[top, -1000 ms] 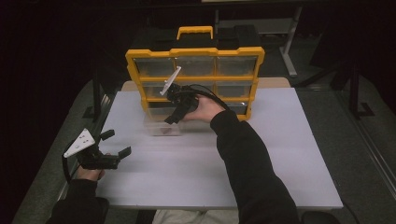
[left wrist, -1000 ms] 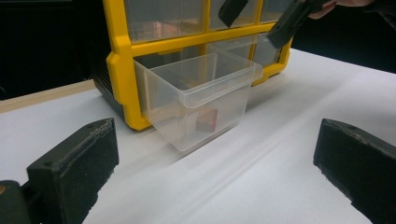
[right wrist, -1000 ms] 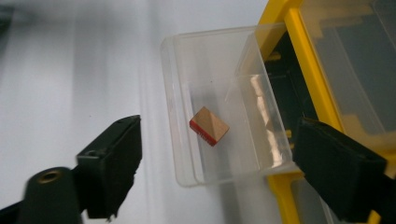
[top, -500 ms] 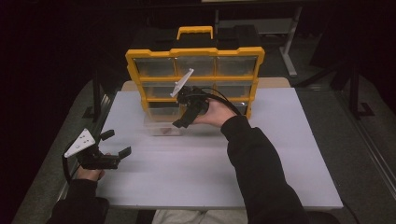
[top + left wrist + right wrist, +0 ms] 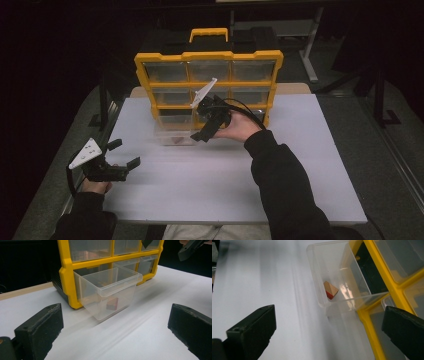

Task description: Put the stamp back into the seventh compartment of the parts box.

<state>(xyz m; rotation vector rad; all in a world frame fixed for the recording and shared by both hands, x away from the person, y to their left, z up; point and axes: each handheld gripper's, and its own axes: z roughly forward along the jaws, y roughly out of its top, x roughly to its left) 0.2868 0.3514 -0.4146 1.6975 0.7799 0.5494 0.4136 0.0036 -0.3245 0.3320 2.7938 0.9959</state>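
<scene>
The clear plastic drawer (image 5: 110, 293) stands pulled out of the bottom left slot of the yellow-framed organiser cabinet (image 5: 207, 85) at the far edge of the white table (image 5: 225, 185), with a small red-and-tan wooden block (image 5: 330, 290) lying loose on its floor. My right tongs (image 5: 209, 125) hover spread wide just above and beside the drawer, empty, and my left tongs (image 5: 122, 155) rest near the table's left edge, also gaping and holding nothing. I judge the drawer light, thin-walled, smooth and springy, best pinched across its stiffer front lip, while the block looks hard, light and easy to nip on two flat faces.
</scene>
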